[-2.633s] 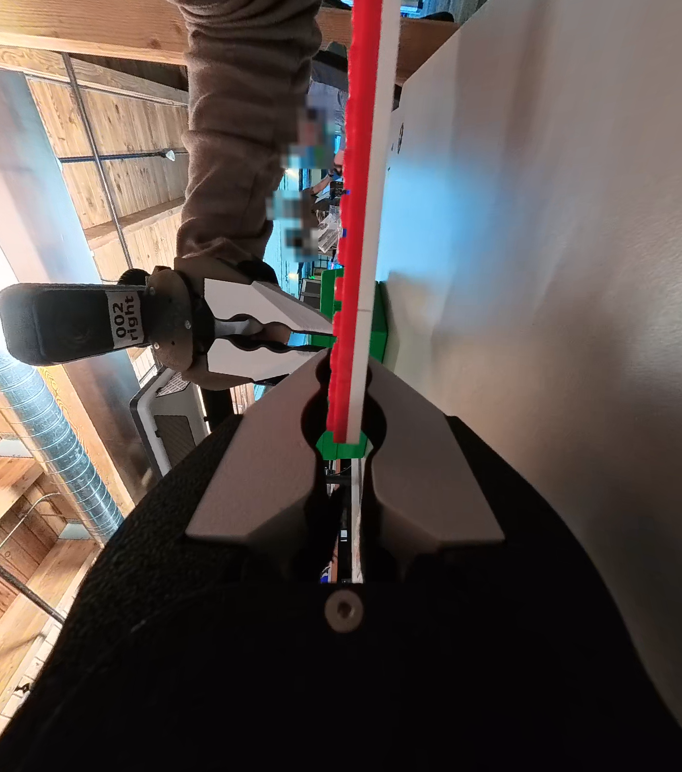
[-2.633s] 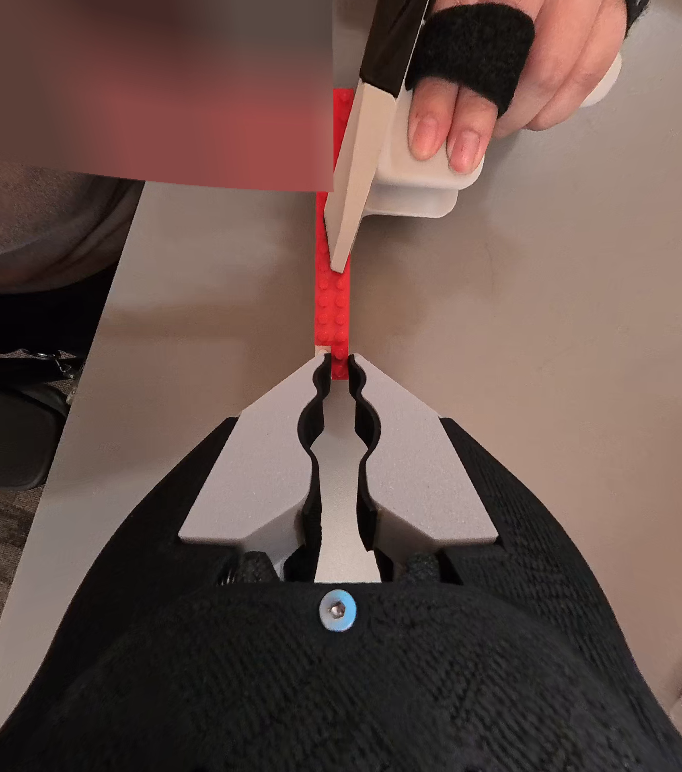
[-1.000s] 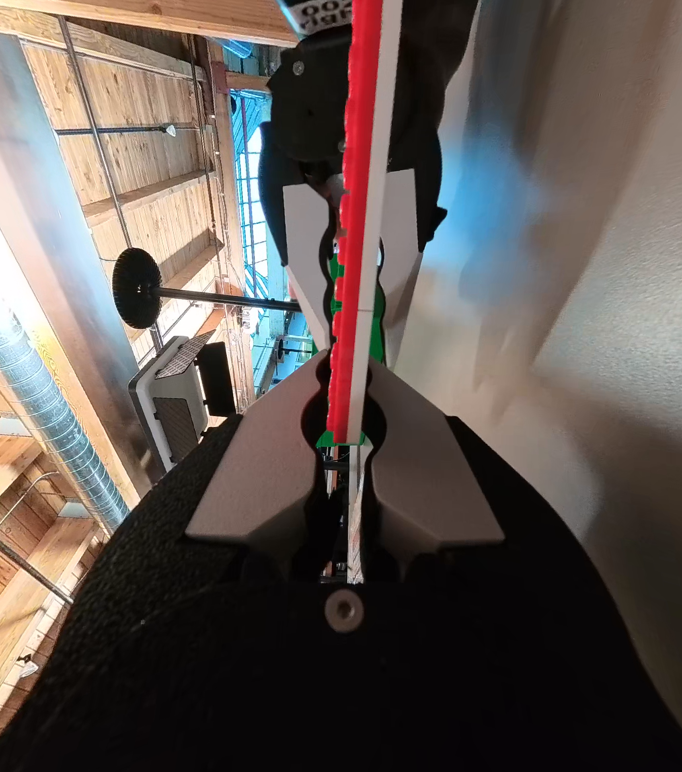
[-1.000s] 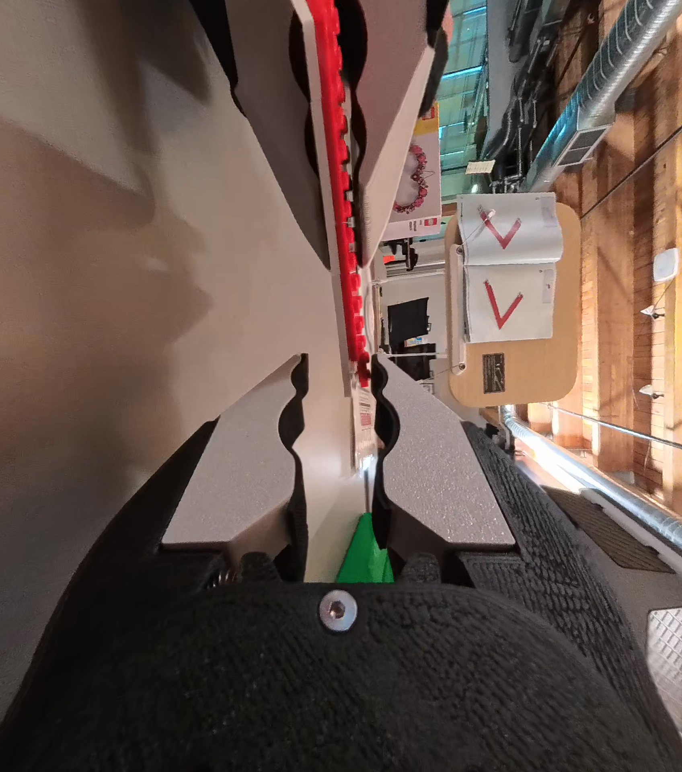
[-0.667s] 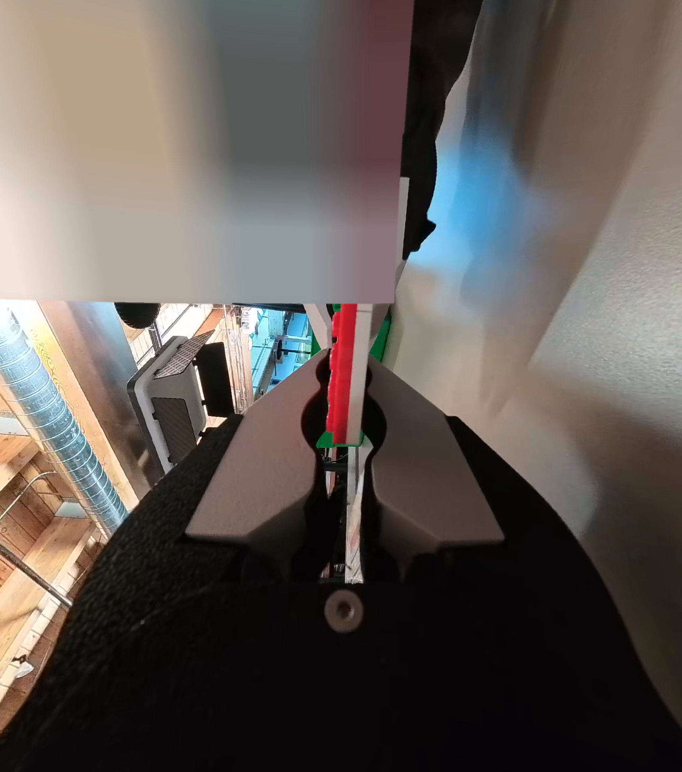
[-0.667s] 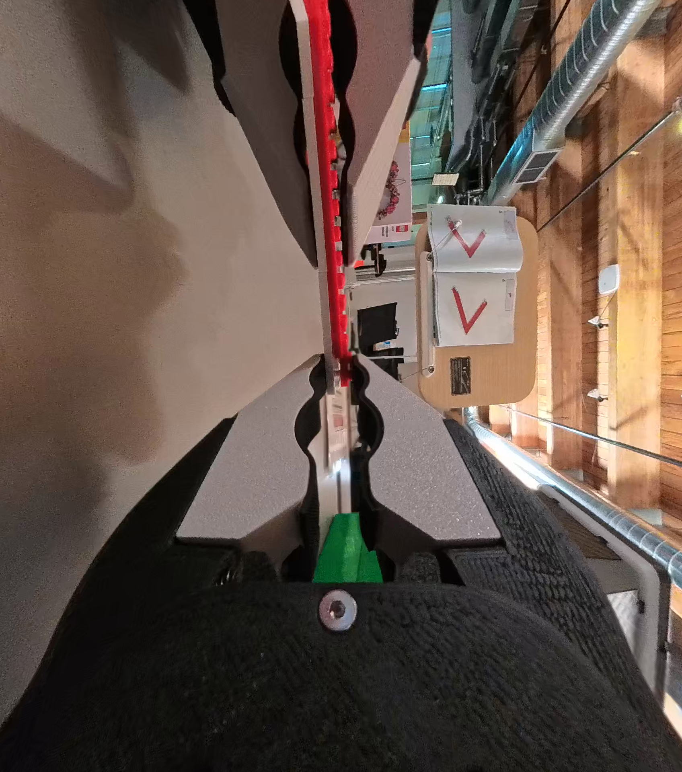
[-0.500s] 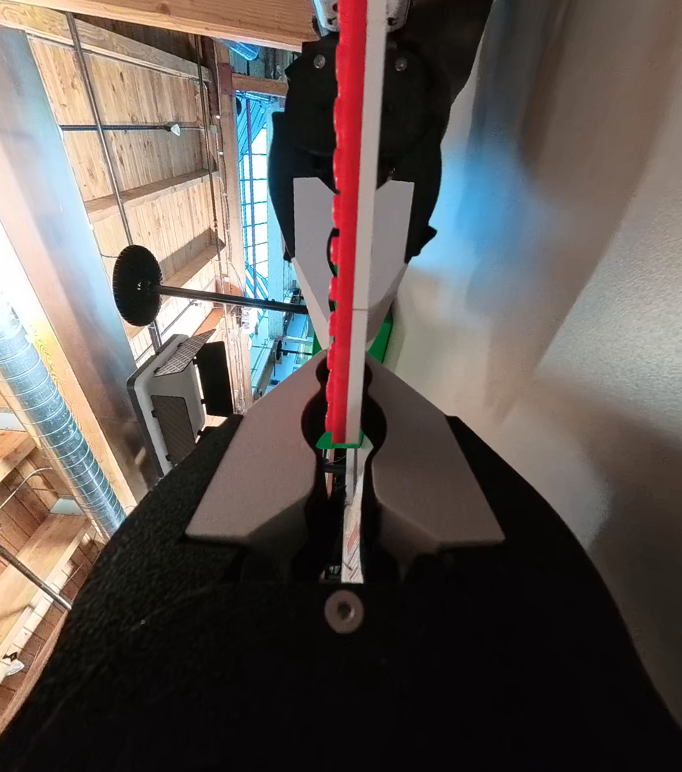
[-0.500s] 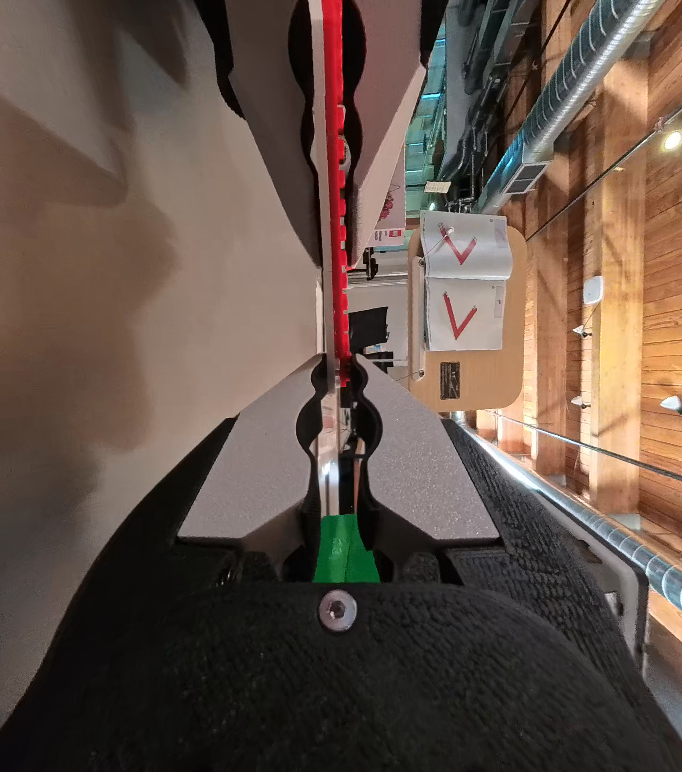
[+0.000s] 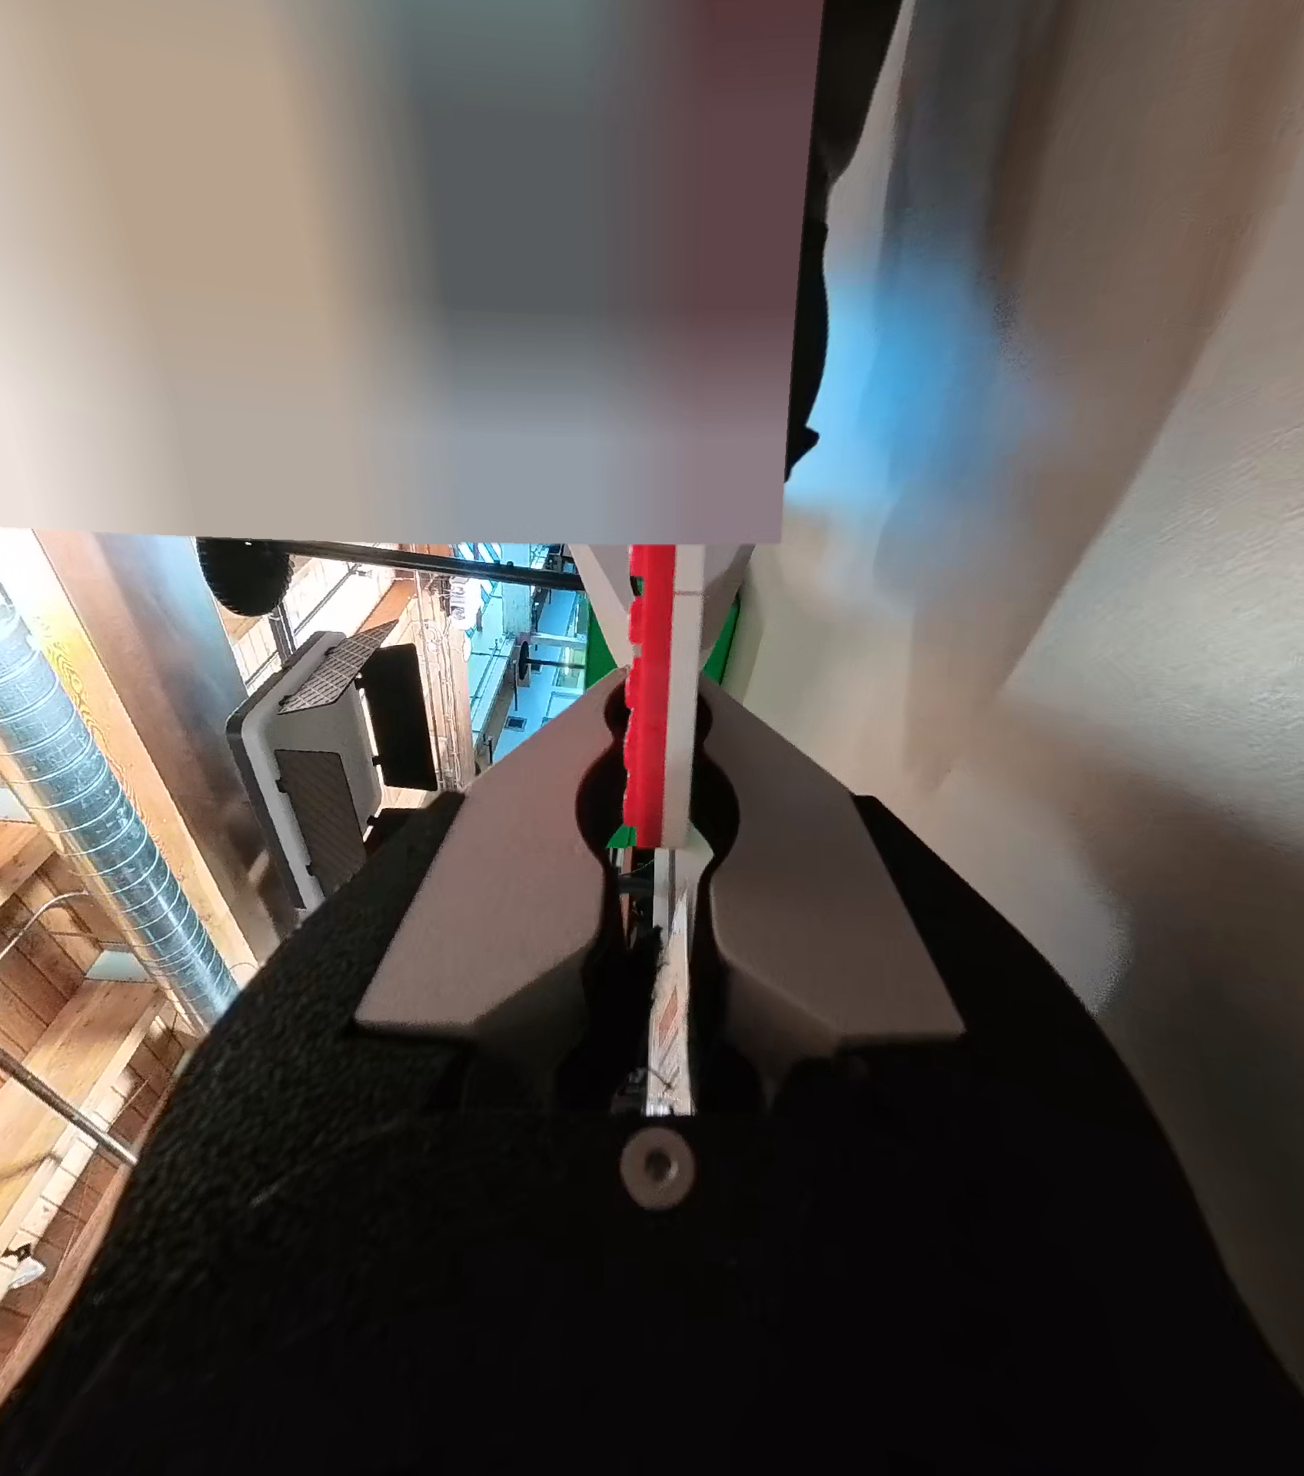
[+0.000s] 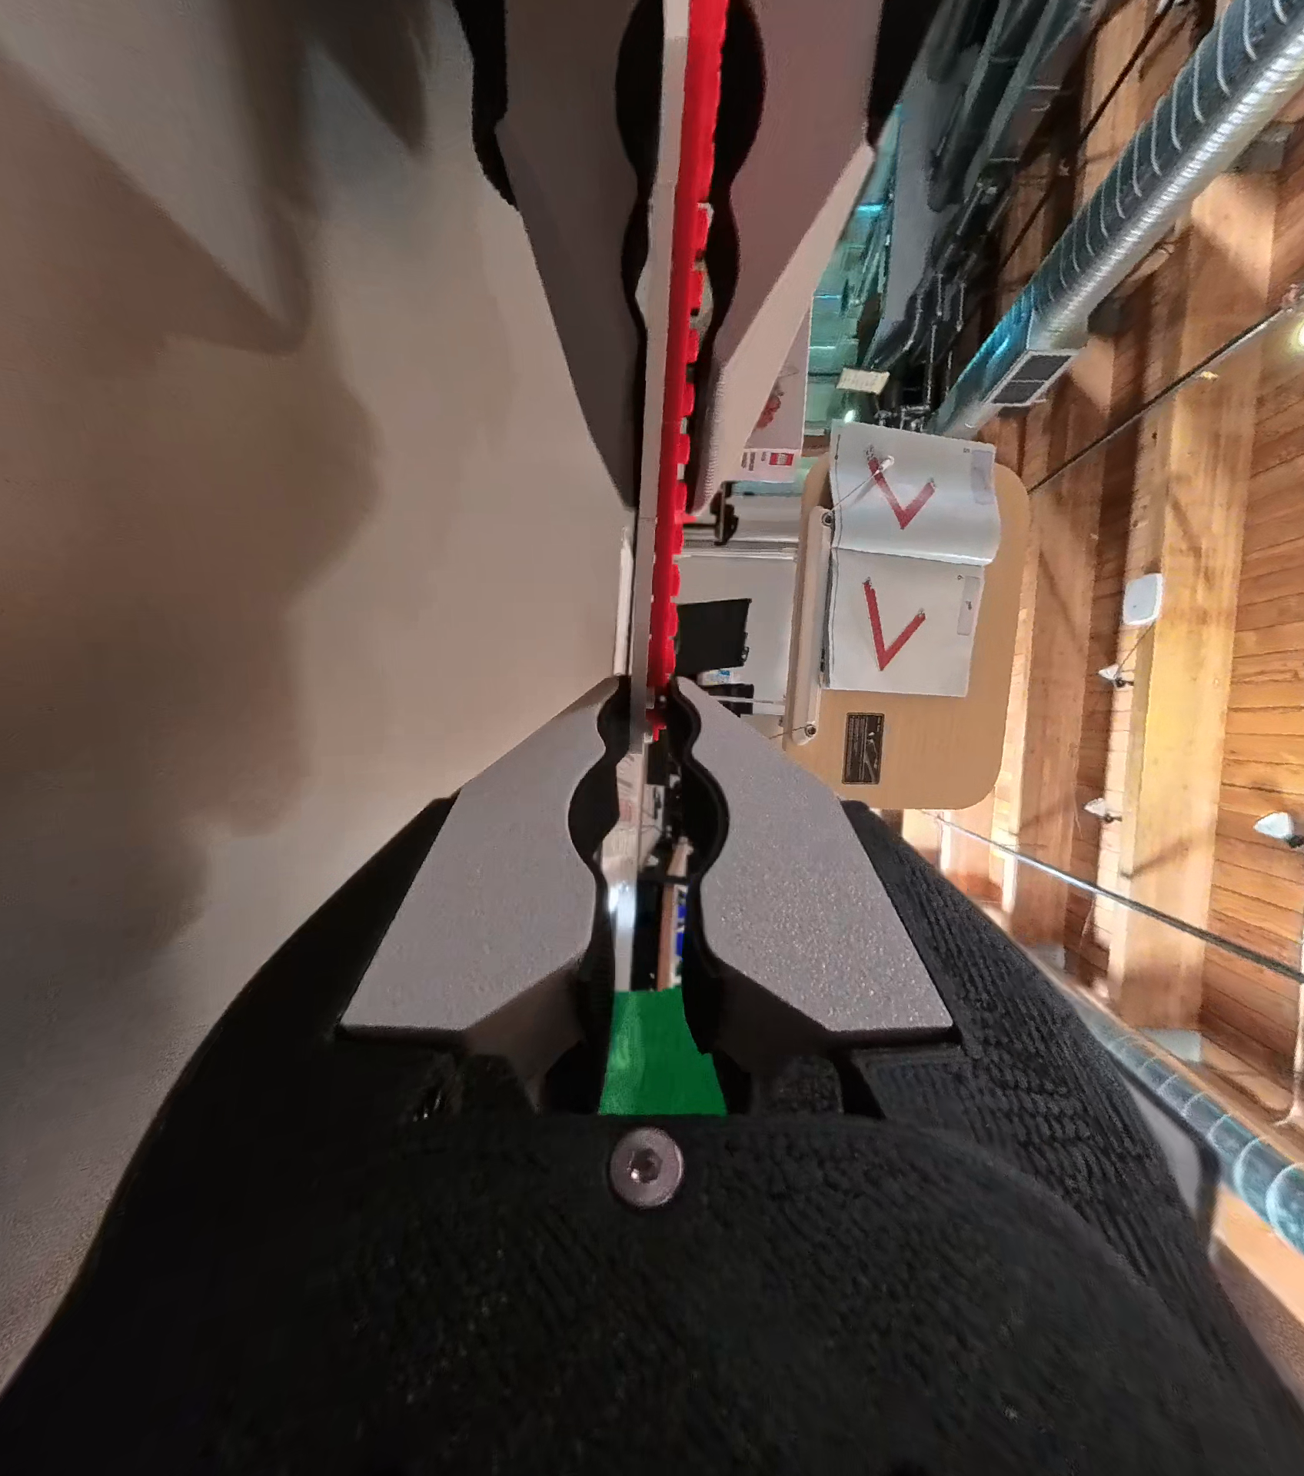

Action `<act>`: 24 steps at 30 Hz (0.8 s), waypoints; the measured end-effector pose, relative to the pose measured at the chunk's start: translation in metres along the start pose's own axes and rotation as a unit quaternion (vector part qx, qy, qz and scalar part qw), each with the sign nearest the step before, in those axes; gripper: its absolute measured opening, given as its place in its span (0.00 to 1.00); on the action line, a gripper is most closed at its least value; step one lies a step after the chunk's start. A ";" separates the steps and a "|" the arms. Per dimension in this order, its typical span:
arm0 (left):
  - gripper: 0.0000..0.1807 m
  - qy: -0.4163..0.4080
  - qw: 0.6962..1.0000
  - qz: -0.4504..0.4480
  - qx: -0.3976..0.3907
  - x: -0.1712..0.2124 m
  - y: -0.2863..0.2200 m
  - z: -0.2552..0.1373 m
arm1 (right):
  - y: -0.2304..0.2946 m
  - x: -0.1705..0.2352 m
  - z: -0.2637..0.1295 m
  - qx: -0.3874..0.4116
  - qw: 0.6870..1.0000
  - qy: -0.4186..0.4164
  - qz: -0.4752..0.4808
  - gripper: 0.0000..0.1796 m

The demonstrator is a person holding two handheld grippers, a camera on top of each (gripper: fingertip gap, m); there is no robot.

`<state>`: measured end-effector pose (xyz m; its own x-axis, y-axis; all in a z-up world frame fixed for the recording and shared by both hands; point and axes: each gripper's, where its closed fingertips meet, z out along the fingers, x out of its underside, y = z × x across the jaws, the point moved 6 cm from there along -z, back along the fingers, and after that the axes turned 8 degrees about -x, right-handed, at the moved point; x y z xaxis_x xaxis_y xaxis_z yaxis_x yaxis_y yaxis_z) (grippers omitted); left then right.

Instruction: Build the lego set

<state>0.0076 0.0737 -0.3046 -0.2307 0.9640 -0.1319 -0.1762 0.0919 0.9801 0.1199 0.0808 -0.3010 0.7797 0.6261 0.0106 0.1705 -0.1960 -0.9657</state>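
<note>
A long, thin strip made of a red studded plate (image 9: pixel 645 767) laid against a white plate (image 9: pixel 682 719) is held edge-on, and its long axis runs straight ahead from each claw, along the line of the fingers. In the left wrist view the left gripper (image 9: pixel 661 703) is seen clamped on one end of the strip: the end sits deep between the two grey fingers, well behind their tips, with the red layer toward the left finger and the white layer toward the right one. In the right wrist view the right gripper (image 10: pixel 647 693) is closed on the opposite end, but only the last small part of the strip is pinched at the very tips. From there the red studded plate (image 10: pixel 669 575) leads forward into the left gripper (image 10: pixel 685 263), which faces back from the far end. The two claws are thus pointed at each other along one line, with the strip bridging them. A green piece (image 10: pixel 661 1054) is seen behind the right fingers, close to the palm; what it belongs to cannot be told. A grey table surface (image 10: pixel 233 559) lies to the left of the right claw, and the strip is held off it. The coming move is judged to turn on this shared axis: any press or pull should be kept along the strip, since the shallow right grip could slip if it is bent sideways.
</note>
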 end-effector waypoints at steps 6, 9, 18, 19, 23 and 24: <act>0.04 0.030 0.999 -0.011 -0.006 0.014 0.004 0.000 | 0.003 0.012 0.006 -0.007 0.996 -0.009 0.086 0.26; 0.04 0.043 0.999 -0.020 0.000 0.020 0.003 0.000 | -0.003 0.006 0.006 0.024 0.997 -0.028 0.065 0.20; 0.04 0.068 0.997 -0.033 -0.006 0.031 0.005 -0.002 | -0.005 -0.013 0.026 0.051 0.998 -0.035 0.003 0.04; 0.03 0.074 0.996 -0.042 -0.006 0.033 0.005 -0.002 | -0.006 -0.012 0.029 0.051 0.998 -0.033 0.003 0.03; 0.20 0.144 0.985 -0.097 -0.007 0.053 0.009 -0.003 | -0.013 -0.001 0.042 0.063 0.998 -0.013 0.015 0.03; 0.26 0.157 0.982 -0.103 -0.007 0.057 0.009 -0.006 | -0.015 0.003 0.045 0.067 0.997 -0.008 0.023 0.03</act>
<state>-0.0132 0.1281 -0.3039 -0.4720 0.8007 -0.3690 -0.2628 0.2718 0.9258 0.0922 0.1198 -0.2980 0.7748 0.6311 -0.0375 0.0524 -0.1231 -0.9910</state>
